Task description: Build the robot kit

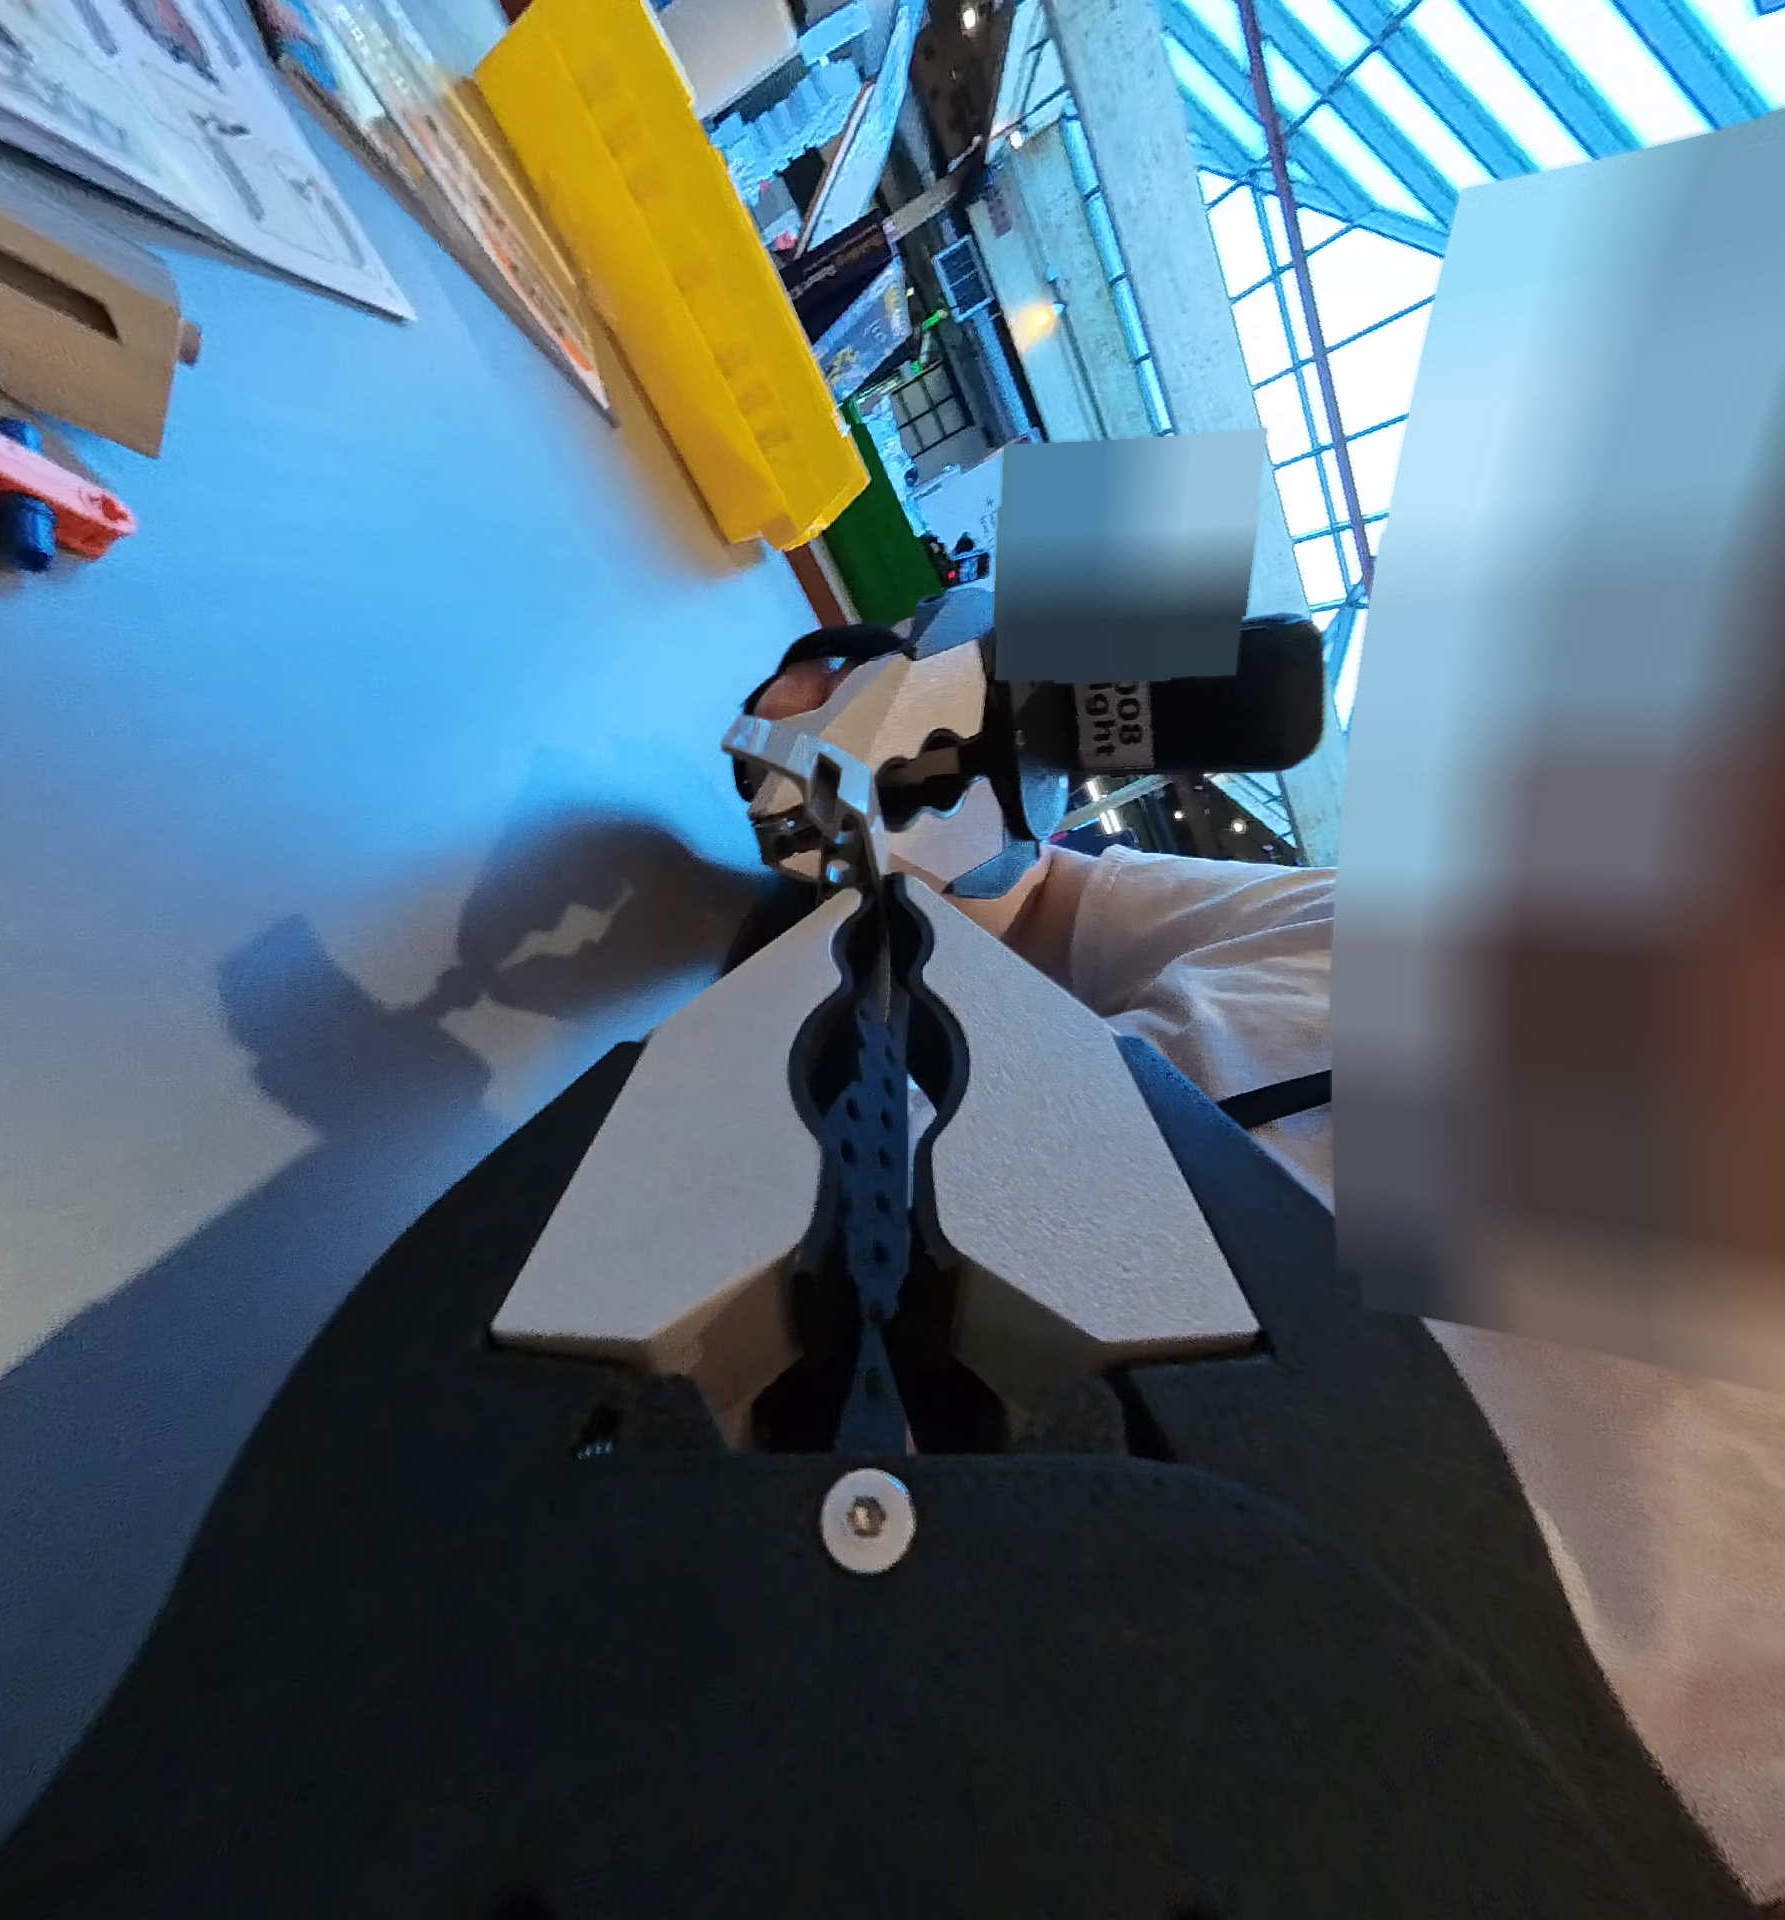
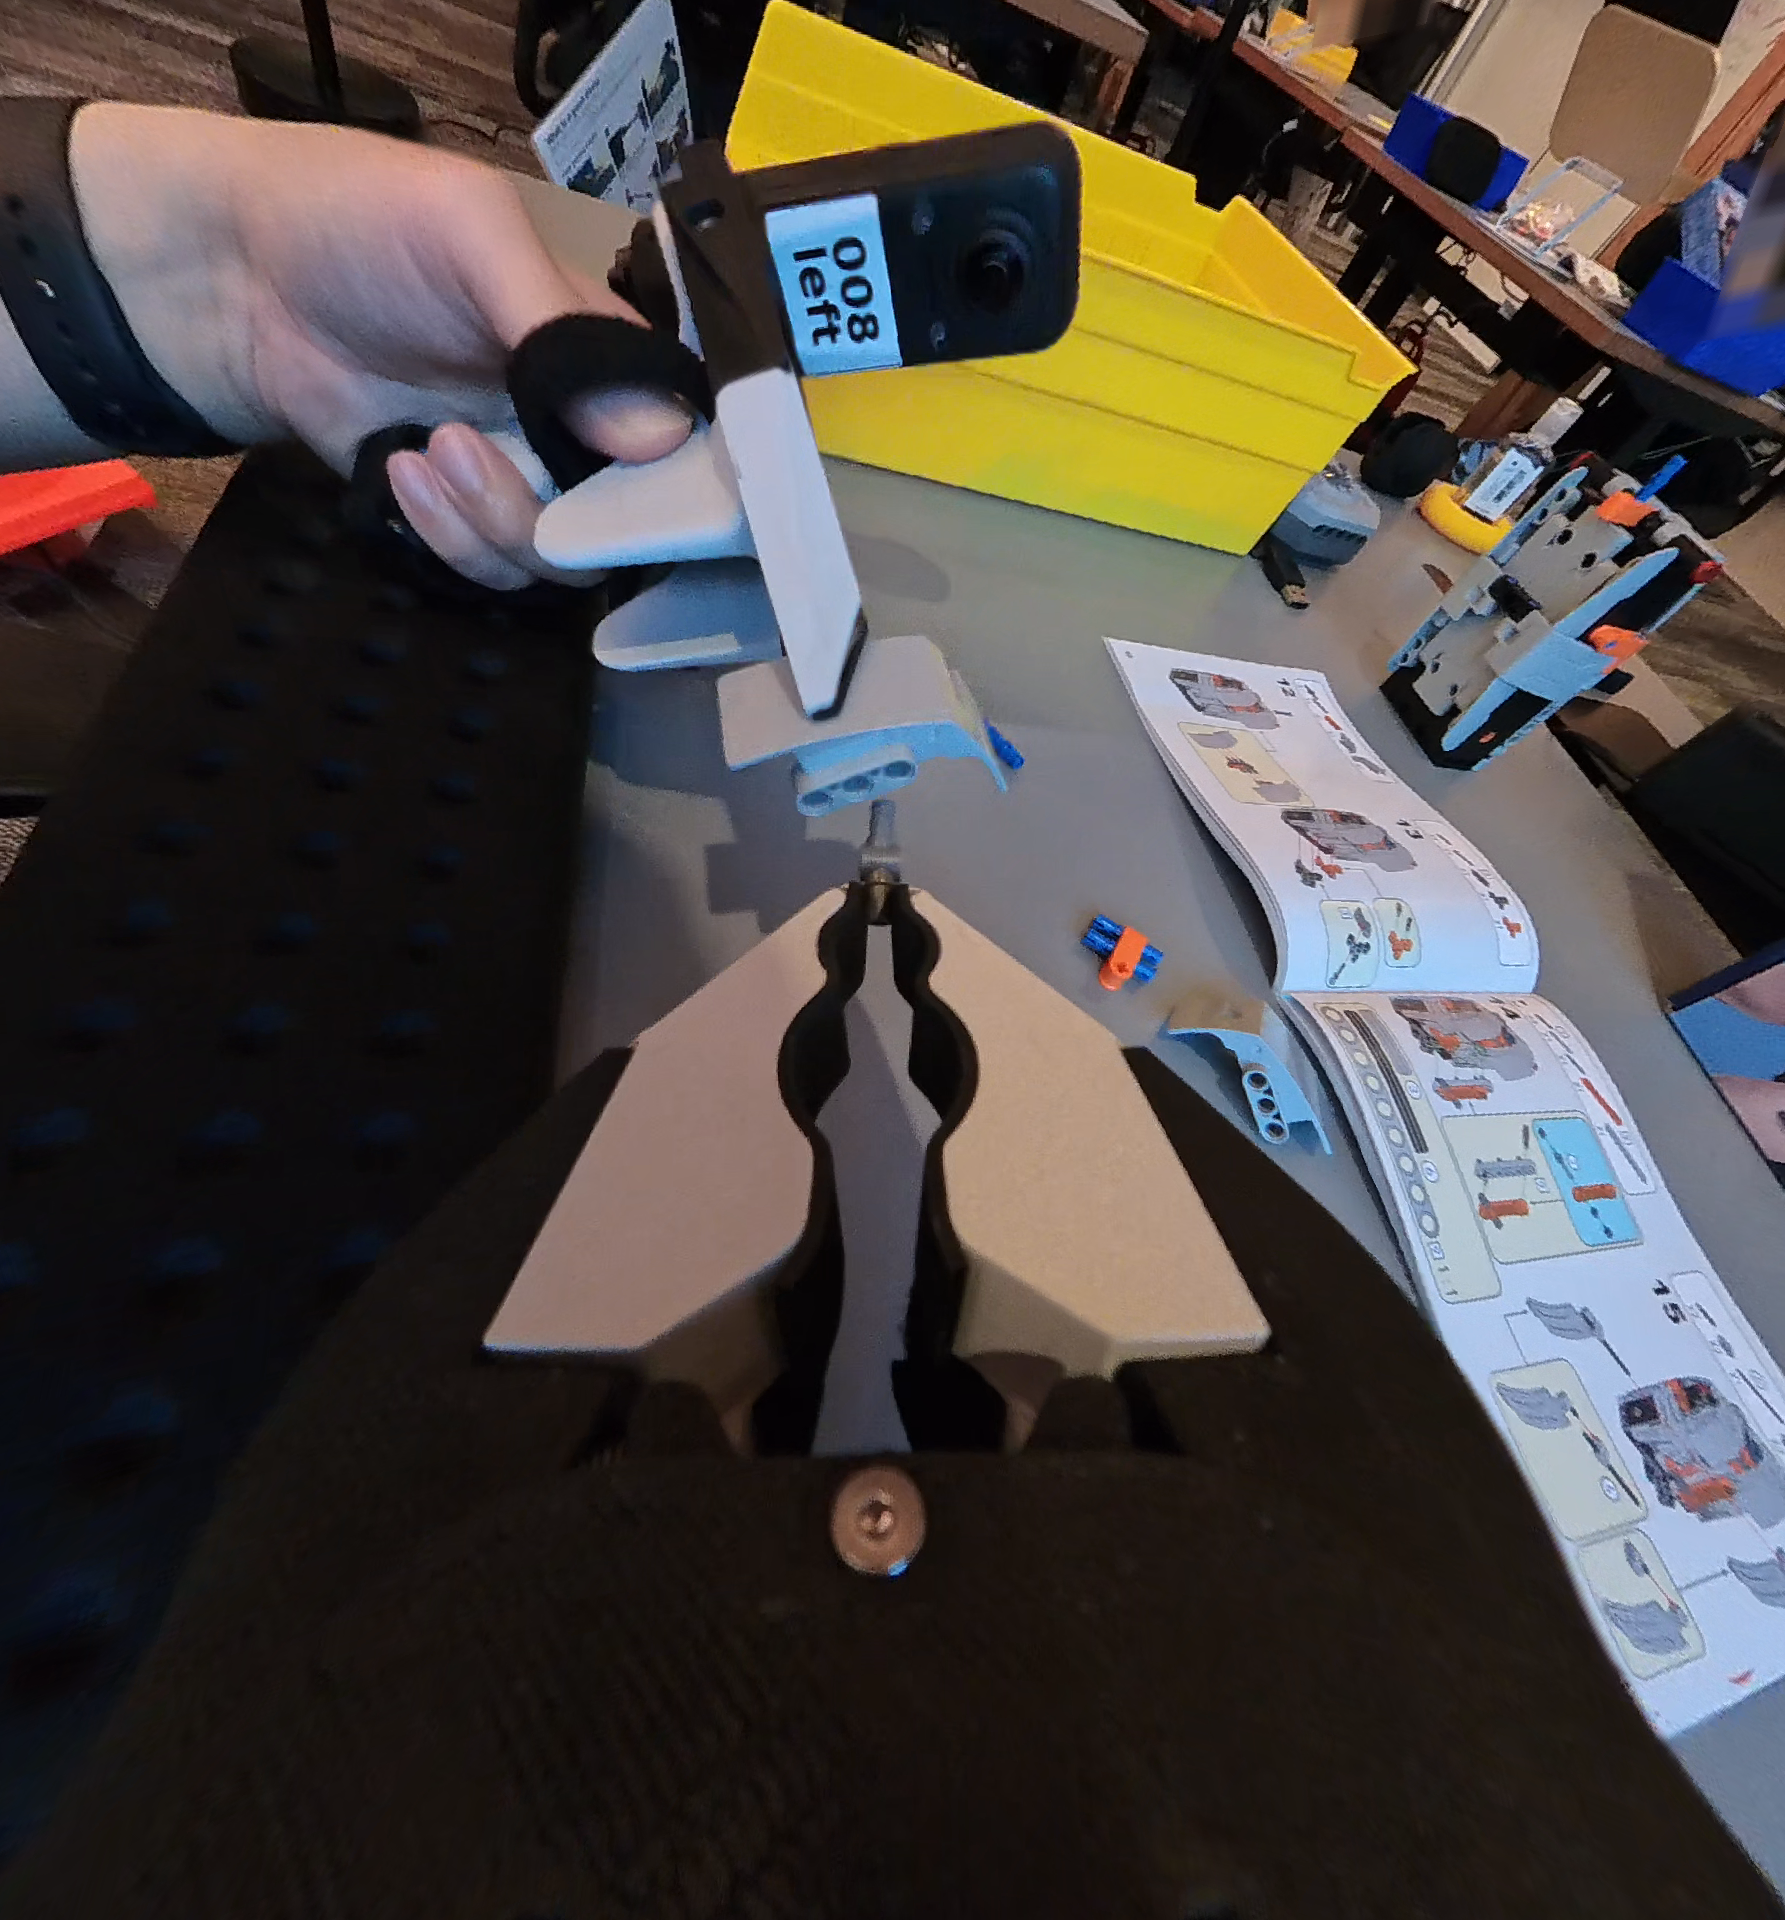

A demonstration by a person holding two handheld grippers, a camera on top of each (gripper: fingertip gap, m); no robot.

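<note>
My left gripper (image 1: 886, 891) is shut on a light grey curved panel (image 1: 810, 774), held up above the grey table (image 1: 368, 644). In the right wrist view the same panel (image 2: 867, 727) hangs from the left gripper (image 2: 828, 691), which a hand holds. It has a three-hole block on its underside and a blue pin at its right edge. My right gripper (image 2: 880, 896) is shut on a small grey pin (image 2: 880, 847). The pin points up at the hole block, just short of it. The right gripper (image 1: 883, 779) also shows behind the panel in the left wrist view.
A yellow bin (image 2: 1075, 416) stands at the back. An open instruction booklet (image 2: 1439, 1091) lies to the right, with a small orange-and-blue piece (image 2: 1122, 951) and another grey panel (image 2: 1252, 1070) beside it. A part-built model (image 2: 1532, 613) sits far right, a black studded mat (image 2: 244, 831) at left. Both grippers' tips are roughly 35 centimeters from the part-built model (image 2: 1532, 613).
</note>
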